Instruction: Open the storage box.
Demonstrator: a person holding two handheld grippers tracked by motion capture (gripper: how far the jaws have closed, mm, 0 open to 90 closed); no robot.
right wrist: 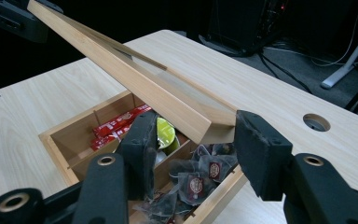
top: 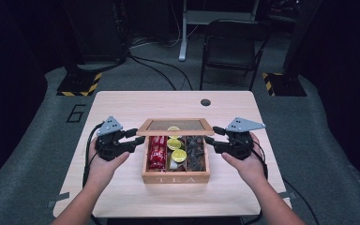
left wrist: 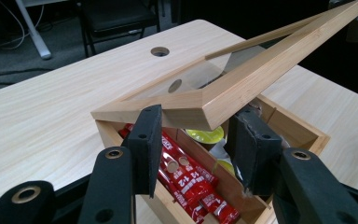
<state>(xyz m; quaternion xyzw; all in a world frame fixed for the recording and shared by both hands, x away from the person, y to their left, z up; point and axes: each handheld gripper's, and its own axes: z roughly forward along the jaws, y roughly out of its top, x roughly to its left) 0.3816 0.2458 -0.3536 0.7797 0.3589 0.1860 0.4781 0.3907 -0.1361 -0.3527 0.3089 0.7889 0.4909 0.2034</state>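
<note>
- Pale wood table (top: 122, 105) carries a rectangular wooden box (top: 176, 177) at its middle.
- Glass-paned lid (top: 175, 126) tilts above the box.
- Left gripper (top: 138, 137) pinches the lid's corner.
- Right gripper (top: 209, 136) straddles the opposite corner, jaws loose.

We see a light wooden tea box (top: 176, 177) mid-table, "TEA" lettered on its near wall. Its lid (top: 175, 125), a wooden frame with a clear pane, is raised at the front and tilts up toward the far side, hinged at the back edge. Our left gripper view shows the lid's (left wrist: 242, 86) corner lifted above the box's (left wrist: 105, 133) wall; our right gripper view shows the other lid (right wrist: 135, 84) corner up too. Box open, three compartments: red sachets on the left, yellow-topped cups in the middle, dark tea bags on the right.
</note>
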